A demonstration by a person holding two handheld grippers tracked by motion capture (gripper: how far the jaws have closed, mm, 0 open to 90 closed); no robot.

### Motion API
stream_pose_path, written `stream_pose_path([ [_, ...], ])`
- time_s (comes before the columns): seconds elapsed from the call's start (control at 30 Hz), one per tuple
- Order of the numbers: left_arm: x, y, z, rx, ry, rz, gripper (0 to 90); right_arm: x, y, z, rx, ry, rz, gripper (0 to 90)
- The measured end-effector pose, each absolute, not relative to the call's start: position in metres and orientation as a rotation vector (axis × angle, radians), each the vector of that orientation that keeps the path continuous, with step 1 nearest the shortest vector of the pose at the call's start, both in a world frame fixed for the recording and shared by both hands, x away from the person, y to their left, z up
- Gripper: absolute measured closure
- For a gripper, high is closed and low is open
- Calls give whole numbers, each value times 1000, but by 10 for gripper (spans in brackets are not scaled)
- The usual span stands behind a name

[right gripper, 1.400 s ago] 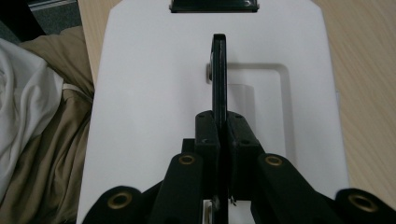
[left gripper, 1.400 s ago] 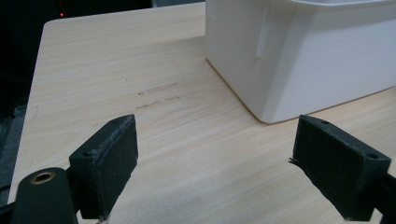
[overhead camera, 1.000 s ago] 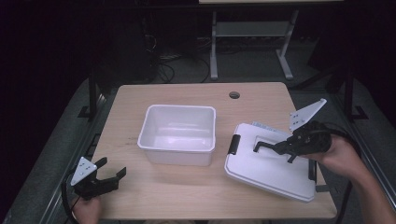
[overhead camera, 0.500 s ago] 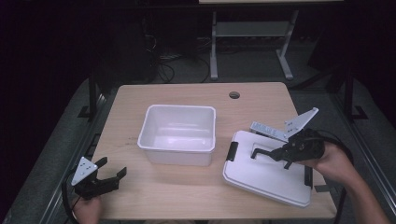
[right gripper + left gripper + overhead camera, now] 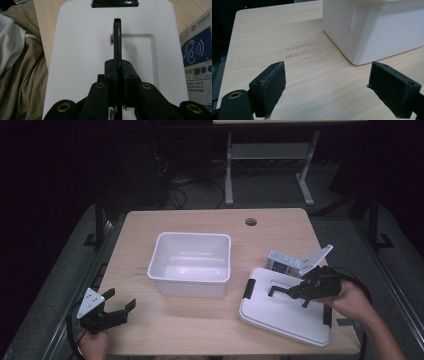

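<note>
A white lid (image 5: 280, 315) with a black handle (image 5: 278, 291) lies at the table's right front. My right gripper (image 5: 295, 292) is shut on that handle, which stands upright on edge between the jaws. In the right gripper view the handle (image 5: 117, 37) runs straight ahead from the right gripper (image 5: 117, 66) over the lid (image 5: 82, 50). An empty white bin (image 5: 190, 236) stands mid-table. My left gripper (image 5: 122, 307) rests open near the front left corner, nothing between its jaws. In the left gripper view the left gripper (image 5: 337, 87) faces bare wood, with the bin (image 5: 374, 27) ahead to the right.
A small white and blue box (image 5: 287, 262) lies just behind the lid, also at the right edge of the right gripper view as the box (image 5: 197, 57). The lid has a black clasp (image 5: 248, 288) on its left end. A cable hole (image 5: 251, 221) sits at the table's back.
My right gripper, shut on the handle, has drawn back toward the near edge and the lid has shifted with it, uncovering more of the small box. The left gripper has stayed put.
</note>
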State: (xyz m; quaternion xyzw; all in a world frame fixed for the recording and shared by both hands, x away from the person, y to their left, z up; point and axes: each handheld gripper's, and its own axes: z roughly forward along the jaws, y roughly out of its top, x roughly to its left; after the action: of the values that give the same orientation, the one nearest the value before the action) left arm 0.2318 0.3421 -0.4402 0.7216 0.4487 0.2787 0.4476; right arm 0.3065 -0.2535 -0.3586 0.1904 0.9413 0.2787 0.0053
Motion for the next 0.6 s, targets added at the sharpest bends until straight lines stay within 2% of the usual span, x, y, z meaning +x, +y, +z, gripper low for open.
stream_pose_path([
  [0.6,232,342,-440,1789,1111,691,133,311,-251,-384,633,2962,839,842],
])
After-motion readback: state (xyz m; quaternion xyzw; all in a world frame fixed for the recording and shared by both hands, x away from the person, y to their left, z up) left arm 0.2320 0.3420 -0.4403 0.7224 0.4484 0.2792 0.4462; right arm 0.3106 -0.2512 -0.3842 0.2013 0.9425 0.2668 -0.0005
